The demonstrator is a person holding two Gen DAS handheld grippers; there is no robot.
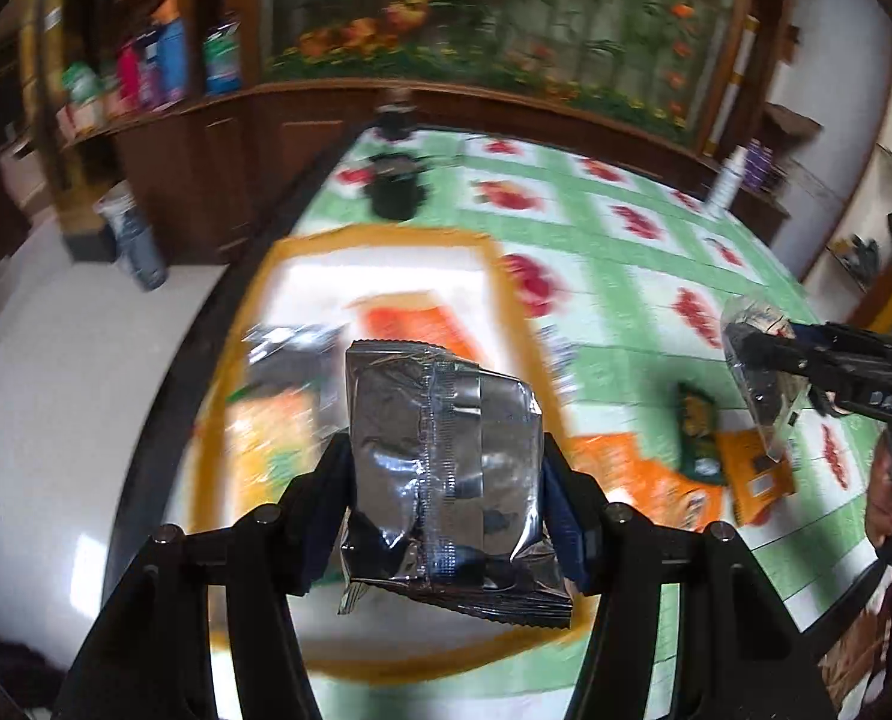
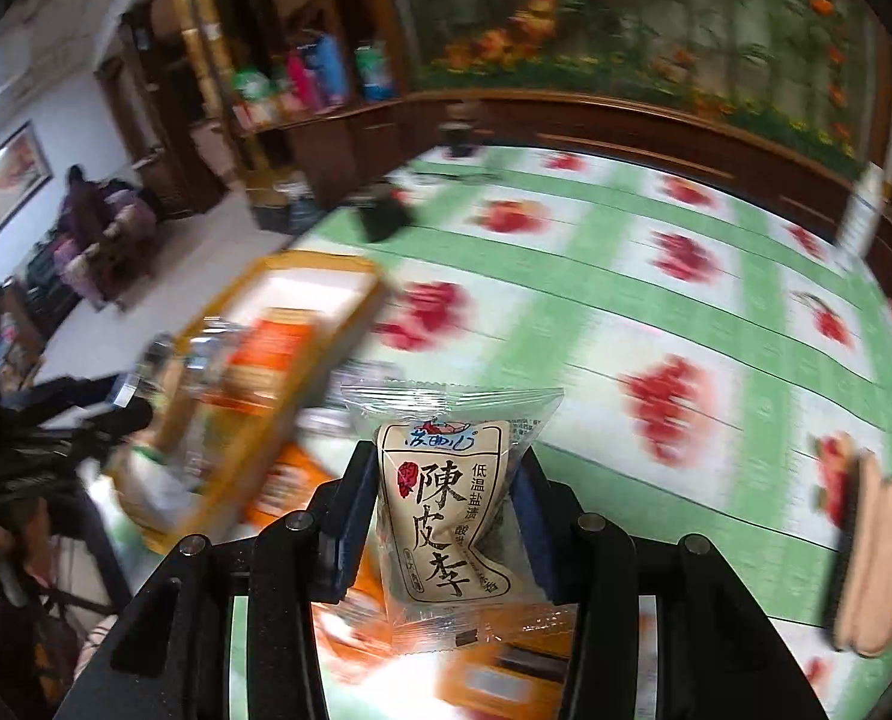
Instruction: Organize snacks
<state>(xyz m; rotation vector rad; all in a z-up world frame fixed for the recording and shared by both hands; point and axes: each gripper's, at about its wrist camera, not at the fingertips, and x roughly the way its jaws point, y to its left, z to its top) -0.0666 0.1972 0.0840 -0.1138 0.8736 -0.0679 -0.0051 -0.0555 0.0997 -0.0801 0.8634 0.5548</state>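
Above the orange-rimmed tray (image 1: 500, 276), the left gripper (image 1: 446, 468) clamps a silver foil packet (image 1: 440, 450); beside the tray, the right gripper (image 2: 443, 510) pinches a clear-wrapped plum snack (image 2: 440, 516). Both are mid-carry. Next, probably, each needs lowering into the tray, then releasing.

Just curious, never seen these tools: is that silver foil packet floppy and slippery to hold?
Probably crinkly rather than limp: the silver foil packet stands upright between the left gripper fingers. Its glossy, creased film looks slippery. It seems puffy and light, so likely squashable.
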